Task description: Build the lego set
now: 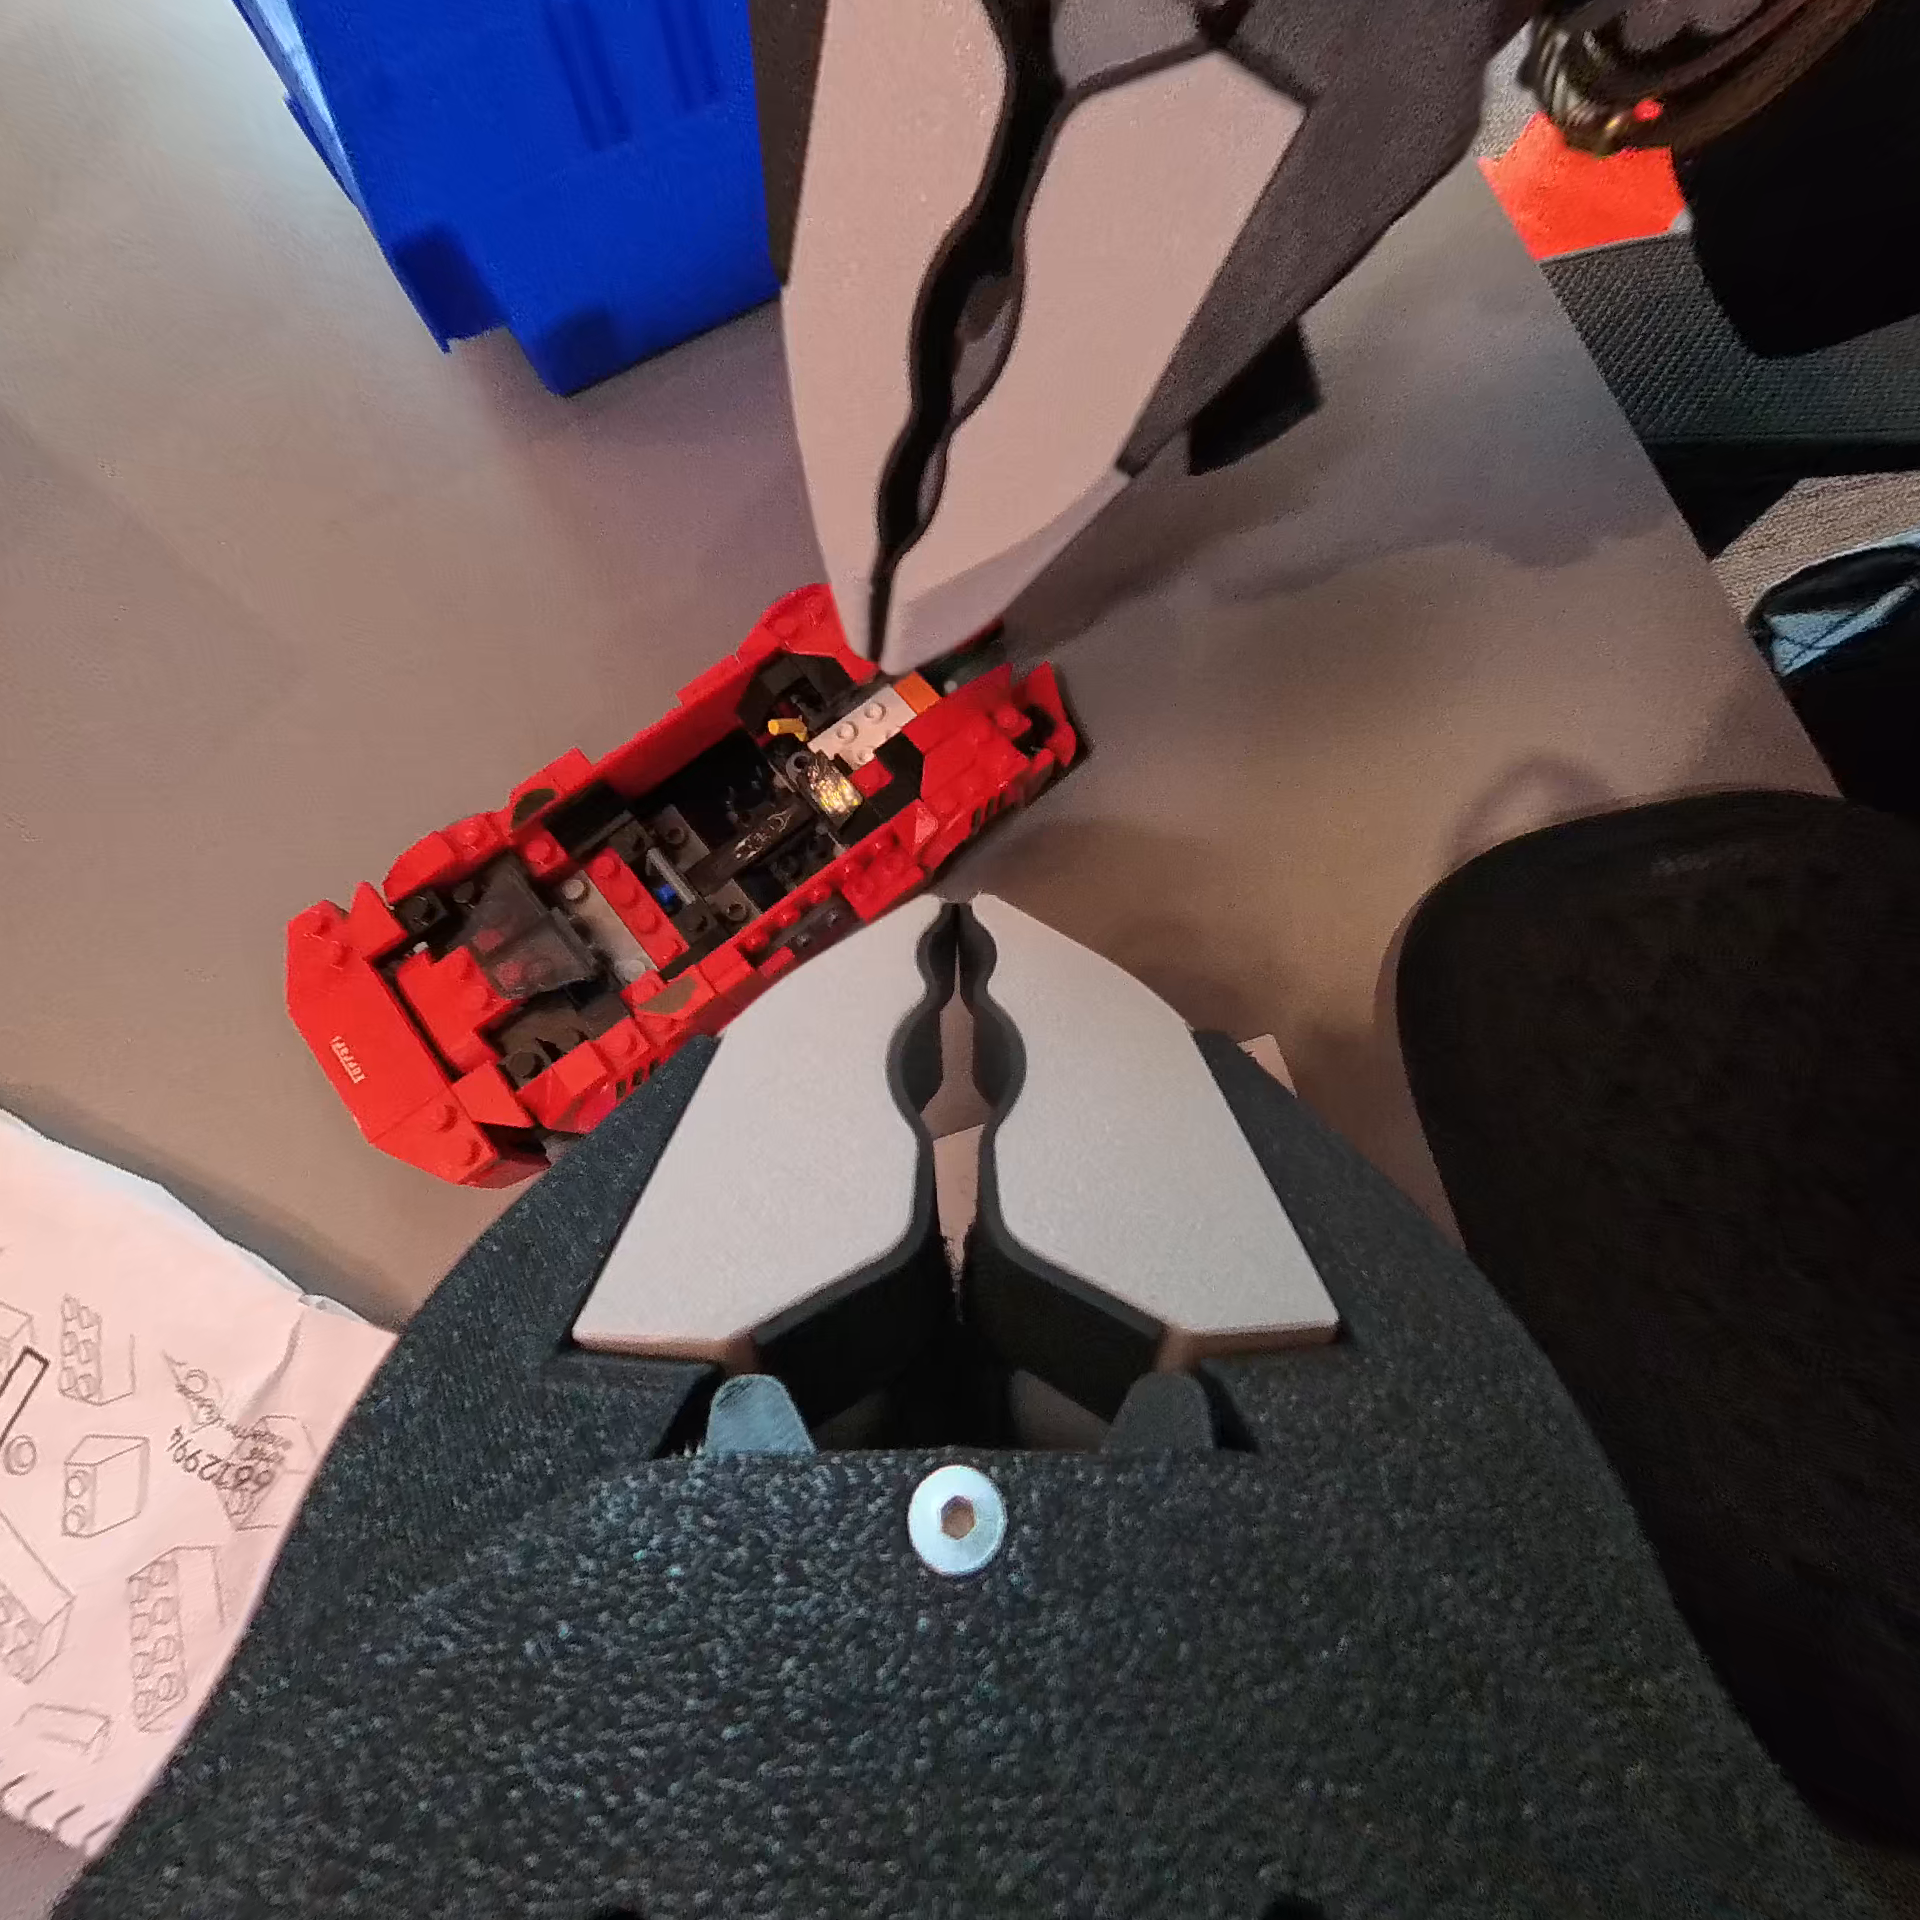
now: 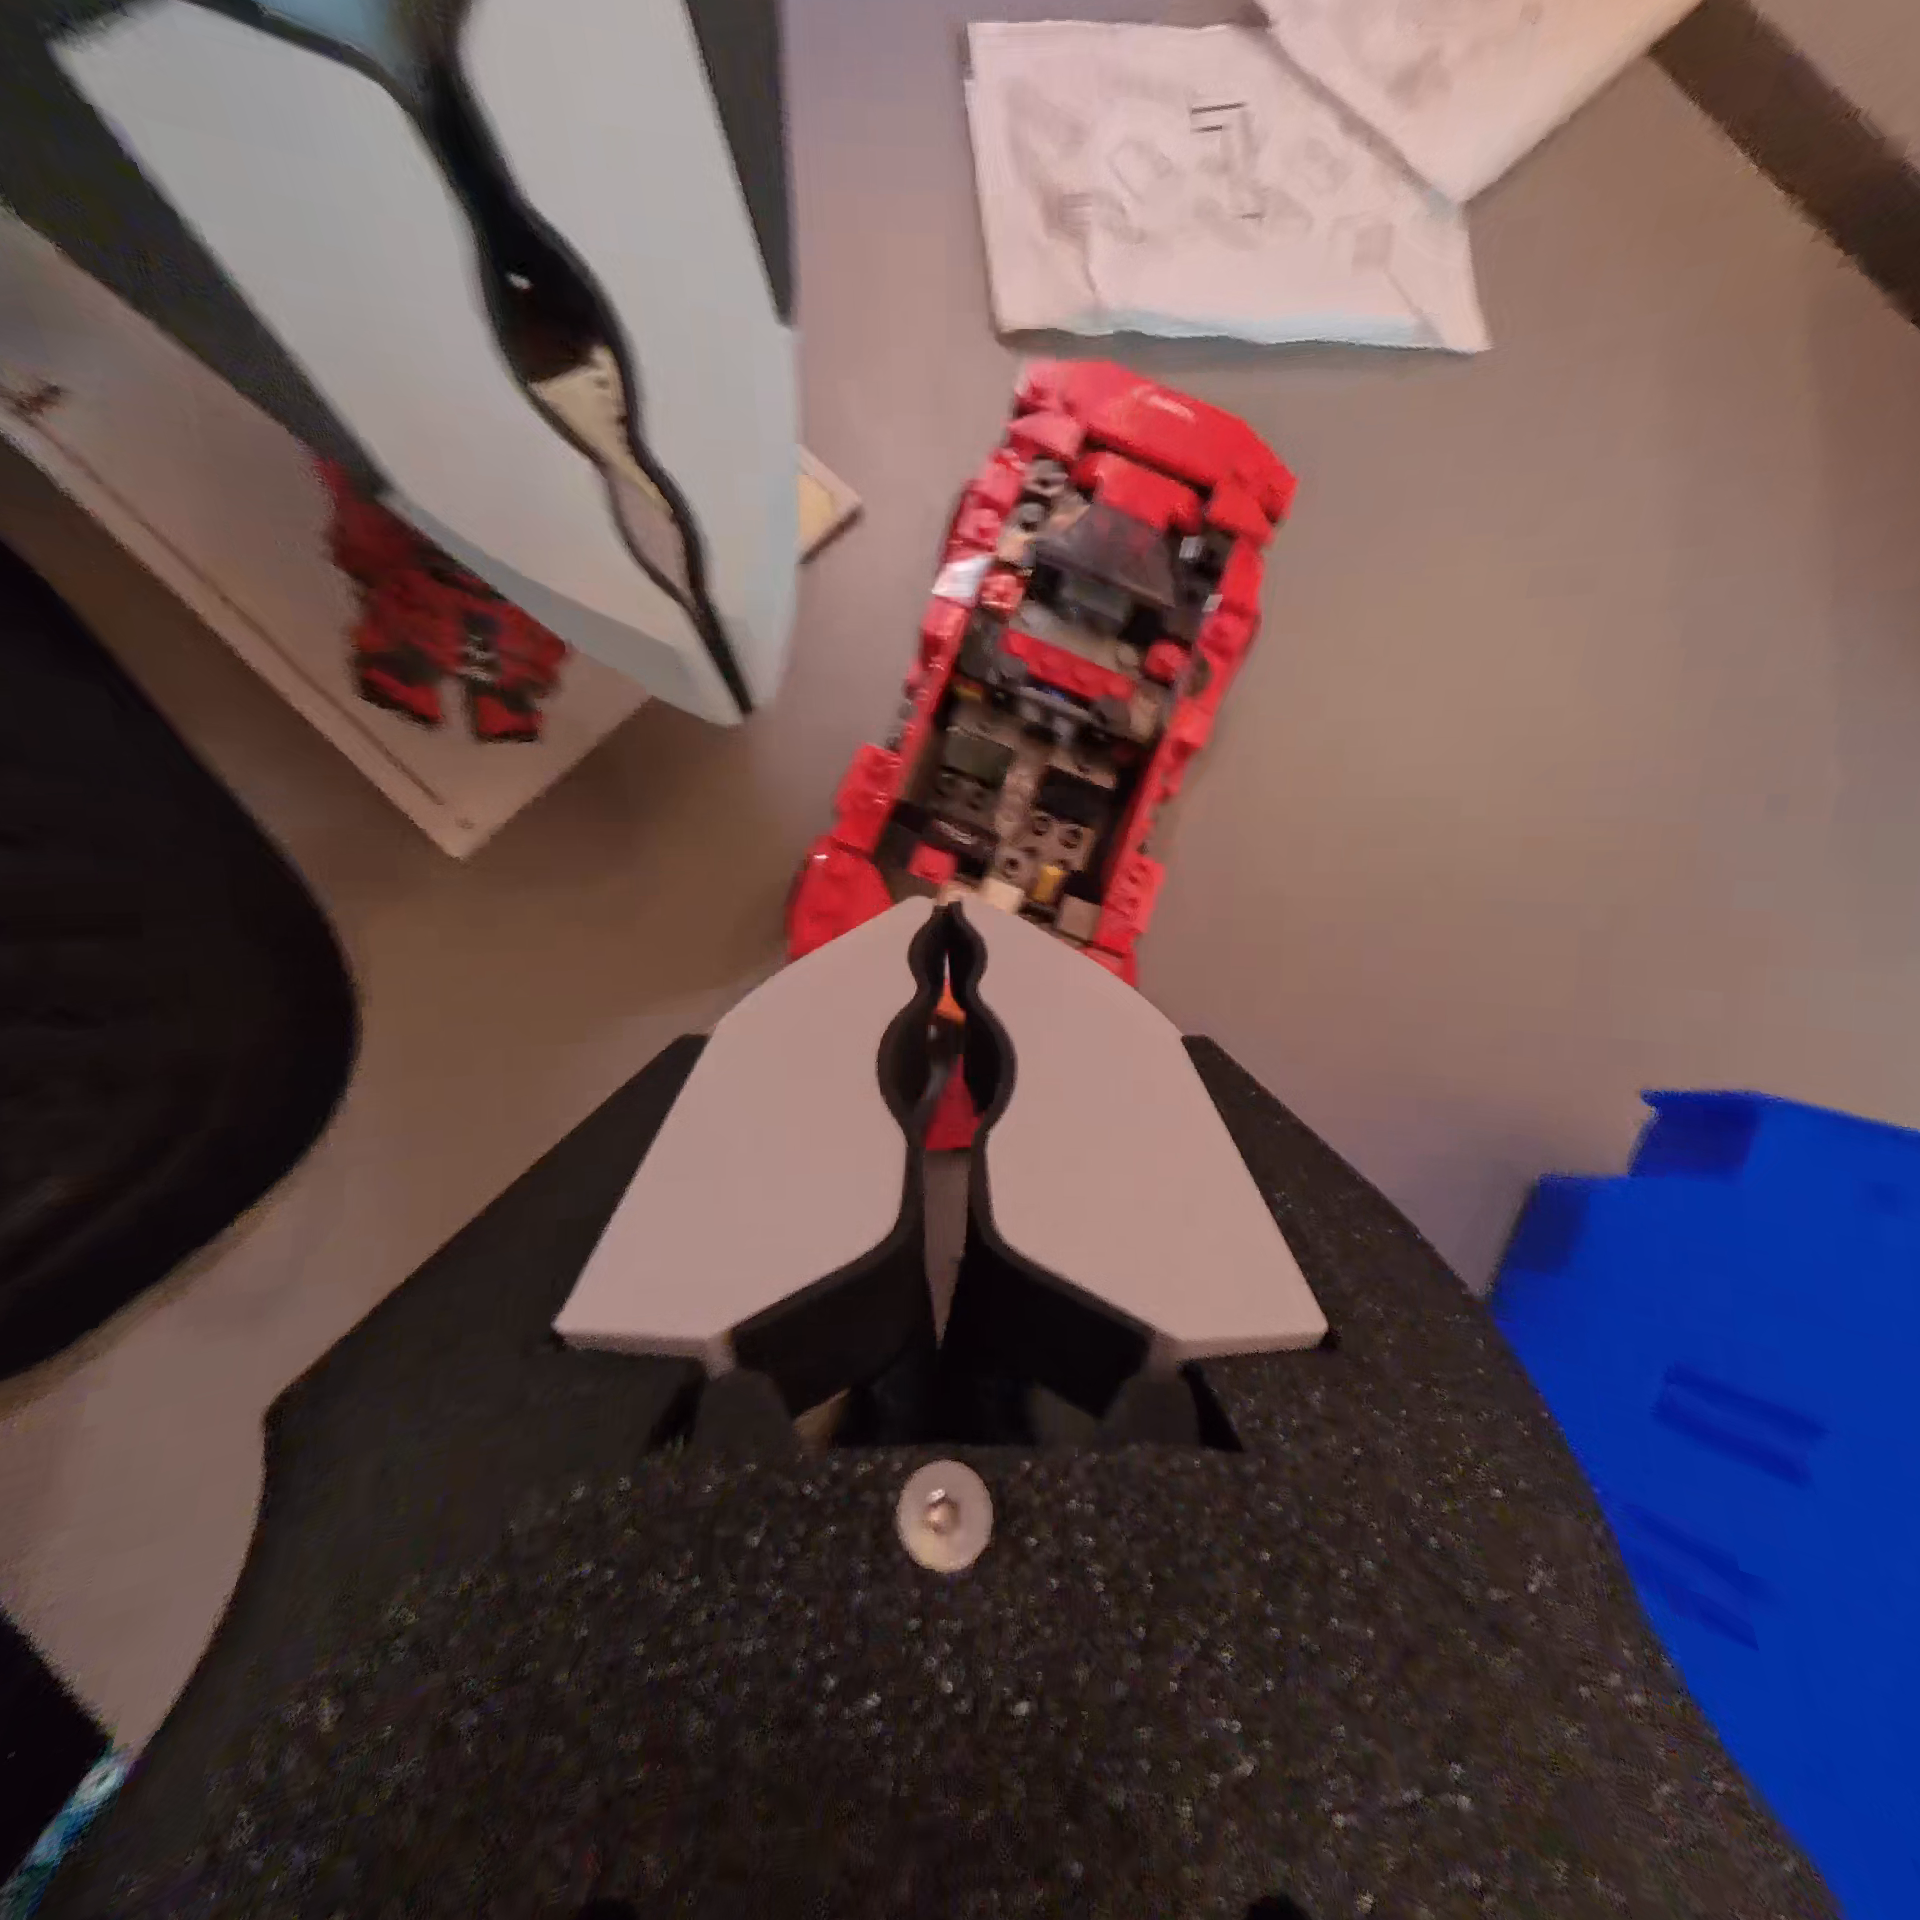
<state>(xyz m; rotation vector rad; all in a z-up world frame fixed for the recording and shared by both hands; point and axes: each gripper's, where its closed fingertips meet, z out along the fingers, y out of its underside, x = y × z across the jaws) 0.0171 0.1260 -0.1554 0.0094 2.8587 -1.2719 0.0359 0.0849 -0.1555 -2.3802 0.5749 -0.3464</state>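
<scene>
A partly built red lego car [image 1: 348, 1003] lies on the grey table, its open black and grey inside facing up. It also shows in the right wrist view [image 2: 1164, 416]. My right gripper [image 2: 948, 910] is shut, its tips down on the car's near end beside a small orange piece [image 1: 914, 690]. In the left wrist view it comes in from above [image 1: 881, 652]. My left gripper [image 1: 952, 904] is shut and empty, its tips just off the car's long side. It also shows in the right wrist view [image 2: 734, 704], above a booklet.
A blue bin [image 1: 540, 177] stands beyond the car and shows at the right in the right wrist view [image 2: 1714, 1455]. A printed paper bag [image 1: 125, 1455] and an open instruction booklet [image 2: 208, 488] lie nearby. A black rounded shape [image 1: 1662, 1247] sits by the table edge. The tips of one gripper are about 5 cm away from the tips of the other.
</scene>
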